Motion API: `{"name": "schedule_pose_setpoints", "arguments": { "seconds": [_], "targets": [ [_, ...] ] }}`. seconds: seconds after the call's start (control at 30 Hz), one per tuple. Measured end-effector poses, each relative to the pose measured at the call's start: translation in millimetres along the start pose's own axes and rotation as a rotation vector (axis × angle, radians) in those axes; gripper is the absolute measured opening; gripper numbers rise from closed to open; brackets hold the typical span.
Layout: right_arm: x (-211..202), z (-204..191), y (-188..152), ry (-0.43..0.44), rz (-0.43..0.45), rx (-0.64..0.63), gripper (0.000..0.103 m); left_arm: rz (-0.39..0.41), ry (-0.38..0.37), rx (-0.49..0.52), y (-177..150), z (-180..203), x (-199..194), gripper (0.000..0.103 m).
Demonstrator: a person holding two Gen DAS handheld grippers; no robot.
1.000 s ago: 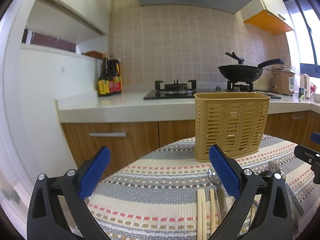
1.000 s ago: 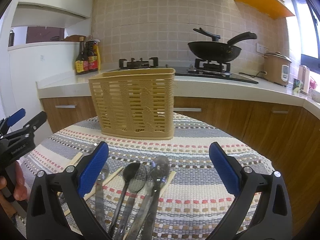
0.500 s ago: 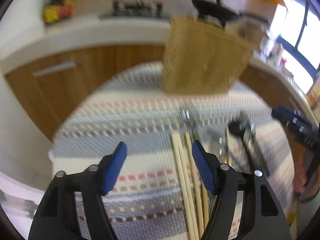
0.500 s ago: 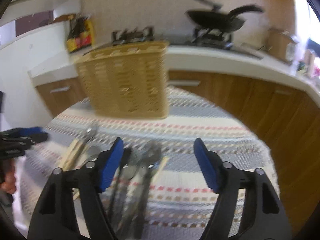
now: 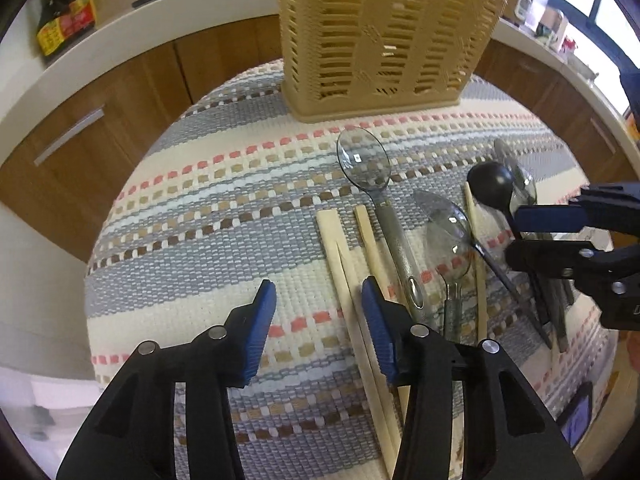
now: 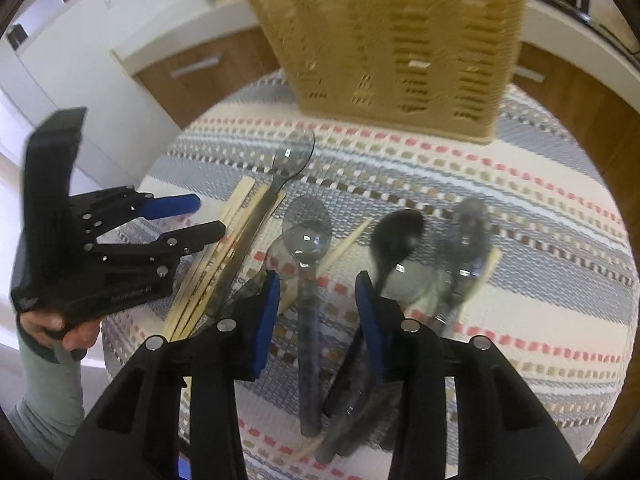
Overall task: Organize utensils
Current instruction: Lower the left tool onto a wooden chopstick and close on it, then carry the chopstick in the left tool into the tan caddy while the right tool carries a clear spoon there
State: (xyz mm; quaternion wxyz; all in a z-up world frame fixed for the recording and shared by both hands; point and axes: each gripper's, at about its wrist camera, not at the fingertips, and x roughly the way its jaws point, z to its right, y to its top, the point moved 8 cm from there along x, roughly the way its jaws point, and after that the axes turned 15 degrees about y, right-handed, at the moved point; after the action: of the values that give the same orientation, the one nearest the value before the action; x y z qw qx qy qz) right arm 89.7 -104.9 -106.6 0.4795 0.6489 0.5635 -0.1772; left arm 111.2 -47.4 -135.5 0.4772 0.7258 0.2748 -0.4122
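Observation:
A tan slotted utensil basket [image 5: 384, 36] stands upright at the far side of the striped cloth [image 5: 224, 216]; it also shows in the right wrist view [image 6: 396, 44]. Wooden chopsticks [image 5: 348, 280], clear spoons [image 5: 366, 162] and a black spoon [image 5: 490, 184] lie flat in front of it. My left gripper [image 5: 316, 328] is open and empty, low over the cloth just left of the chopsticks. My right gripper [image 6: 316, 320] is open, hovering over a clear spoon's handle [image 6: 308, 344], with the black spoon [image 6: 394, 236] just right of it.
The round table is covered by the striped cloth [image 6: 520, 220]. Wooden cabinets [image 5: 100, 112] and a white counter with sauce bottles [image 5: 66, 12] curve behind it. The right gripper's body [image 5: 580, 248] shows at the right of the left wrist view.
Both grippers have tipped down from a level view towards the table and dropped close over the utensils. Their jaws have narrowed but stay open.

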Motion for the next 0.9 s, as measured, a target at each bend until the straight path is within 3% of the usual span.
{"name": "schedule_pose_setpoints", "arguments": {
  "seconds": [0.13,0.23,0.37,0.6,0.7,0.73,0.77,0.83,0.9],
  "targets": [
    [17.5,-0.4,4.2,-0.004,-0.076,0.03,0.031,-0.012,-0.006,0.035,-0.7,9.7,-7.5,0.025],
    [24.1,-1.3,4.0,-0.025,-0.105,0.036,0.029,-0.016,-0.015,0.04,-0.6,10.2,-6.9,0.021],
    [30.5,-2.7,5.5,-0.005,-0.12,0.046,0.016,-0.024,-0.04,0.009,-2.4,-4.4,-5.7,0.015],
    [16.7,8.0,2.1,0.004,-0.124,0.067,0.011,-0.046,-0.042,-0.011,-5.1,-24.0,-7.8,0.017],
    [17.3,7.6,3.1,-0.001,-0.144,0.076,0.011,-0.073,0.076,0.01,-3.4,-24.6,-3.3,0.047],
    [19.0,6.9,4.0,-0.002,-0.151,0.077,0.011,-0.078,0.122,0.02,-2.7,-25.0,-2.1,0.051],
    [19.8,6.5,5.2,-0.004,-0.161,0.073,0.011,-0.086,0.127,0.02,-2.6,-24.7,-2.7,0.051],
    [24.4,4.1,7.9,-0.008,-0.167,0.062,0.011,-0.103,0.089,0.005,-2.0,-22.3,-4.0,0.036],
    [24.5,1.1,7.3,-0.01,-0.165,0.035,0.01,-0.111,0.079,-0.007,-0.4,-21.0,-5.2,0.033]
  ]
}}
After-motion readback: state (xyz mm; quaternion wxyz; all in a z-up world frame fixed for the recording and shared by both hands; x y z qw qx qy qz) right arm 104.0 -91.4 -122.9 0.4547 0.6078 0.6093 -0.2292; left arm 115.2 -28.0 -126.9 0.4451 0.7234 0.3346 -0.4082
